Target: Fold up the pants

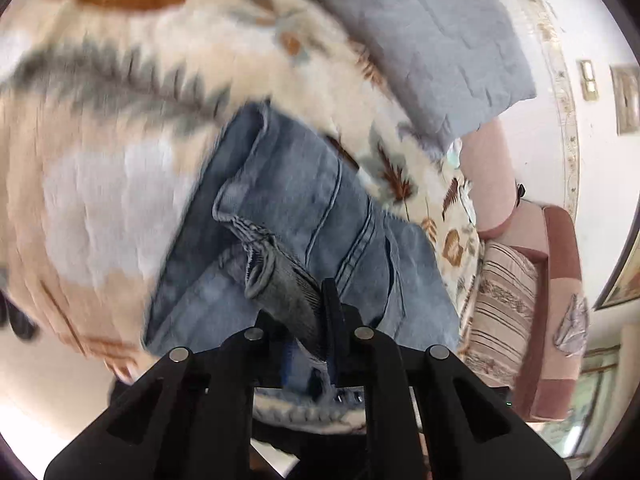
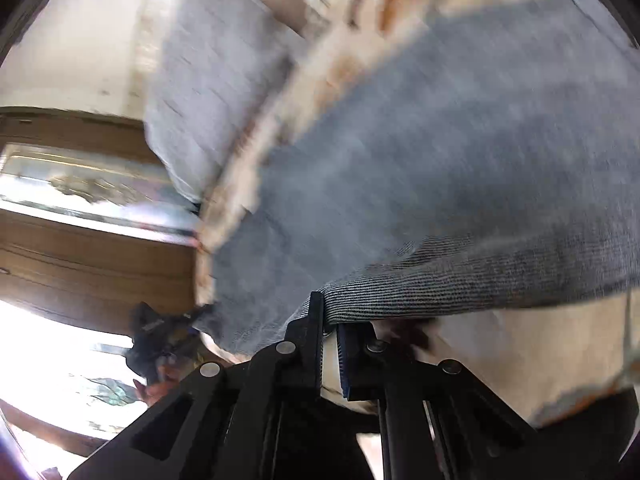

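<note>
Light blue denim pants [image 1: 304, 200] lie on a leaf-patterned bedspread [image 1: 120, 120]. My left gripper [image 1: 308, 320] is shut on a bunched hem and fold of the pants and holds it up above the rest of the denim. In the right wrist view the pants [image 2: 440, 160] fill most of the frame, blurred. My right gripper [image 2: 330, 320] is shut on a ribbed grey-blue edge of the pants [image 2: 440, 284], which stretches off to the right.
A grey-blue pillow [image 1: 432, 32] lies at the head of the bed, also in the right wrist view [image 2: 208, 80]. An upholstered chair [image 1: 532, 300] stands beside the bed. A wooden wardrobe with a mirror [image 2: 80, 192] is at the left.
</note>
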Demonstrator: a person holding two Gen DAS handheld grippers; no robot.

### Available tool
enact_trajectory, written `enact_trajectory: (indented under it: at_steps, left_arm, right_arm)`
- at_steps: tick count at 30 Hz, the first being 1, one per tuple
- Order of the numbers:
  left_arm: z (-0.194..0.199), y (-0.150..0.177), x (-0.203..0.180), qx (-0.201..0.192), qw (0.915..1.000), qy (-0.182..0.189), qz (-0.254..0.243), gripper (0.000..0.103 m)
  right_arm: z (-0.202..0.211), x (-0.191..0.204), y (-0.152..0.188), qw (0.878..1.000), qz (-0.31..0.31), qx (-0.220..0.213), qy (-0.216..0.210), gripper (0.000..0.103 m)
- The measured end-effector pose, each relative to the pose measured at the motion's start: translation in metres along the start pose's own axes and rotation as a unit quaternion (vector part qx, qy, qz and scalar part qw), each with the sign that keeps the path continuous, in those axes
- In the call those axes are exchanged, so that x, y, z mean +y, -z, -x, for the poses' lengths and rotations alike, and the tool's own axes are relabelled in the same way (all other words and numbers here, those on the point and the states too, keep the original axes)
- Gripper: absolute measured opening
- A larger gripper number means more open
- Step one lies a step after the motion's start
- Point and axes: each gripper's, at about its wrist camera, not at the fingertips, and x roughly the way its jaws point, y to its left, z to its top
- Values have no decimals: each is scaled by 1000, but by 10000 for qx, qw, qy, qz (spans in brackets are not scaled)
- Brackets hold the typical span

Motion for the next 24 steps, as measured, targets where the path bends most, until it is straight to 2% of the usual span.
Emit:
enact_trajectory:
  at_steps: [4, 6, 7, 9, 12, 13, 16, 18, 21, 24]
  left_arm:
    - [-13, 9, 12, 161, 9990, -399, -76, 11]
    - [-16, 14, 27, 236, 9983, -531, 1, 11]
    - [-17, 16, 33, 255, 9981, -559, 89, 14]
    - [-13, 16, 44, 245, 9985, -431, 233, 16]
    - [-4, 21, 45, 240, 9987, -373, 238, 20]
    - [-1, 25, 45, 270, 9989, -307, 217, 26]
    - [2, 37, 42, 380, 9991, -31, 183, 42]
    - [-2, 39, 37, 371, 9992, -70, 132, 44]
    - [-13, 37, 33, 474, 9985, -218, 185, 44]
    - [-20, 34, 26, 492, 9980, -367, 156, 44]
  right_arm:
    - [-22, -15, 17, 9985, -205, 360, 353, 10]
    - [-24, -28, 25, 9974, -379, 472, 384, 11]
    - [-23, -31, 28, 9972, -428, 475, 392, 18]
    - [-15, -36, 31, 9974, -461, 404, 379, 25]
    - [22, -47, 36, 9973, -569, -34, 456, 40]
    - [46, -57, 38, 9953, -724, -372, 527, 43]
    - [103, -90, 39, 9833, -1109, -1183, 830, 44]
    - [134, -115, 35, 9721, -1400, -1590, 1006, 44]
    - [151, -138, 31, 9653, -1631, -1827, 908, 44]
    - [145, -146, 25, 9630, -1719, -1976, 635, 44]
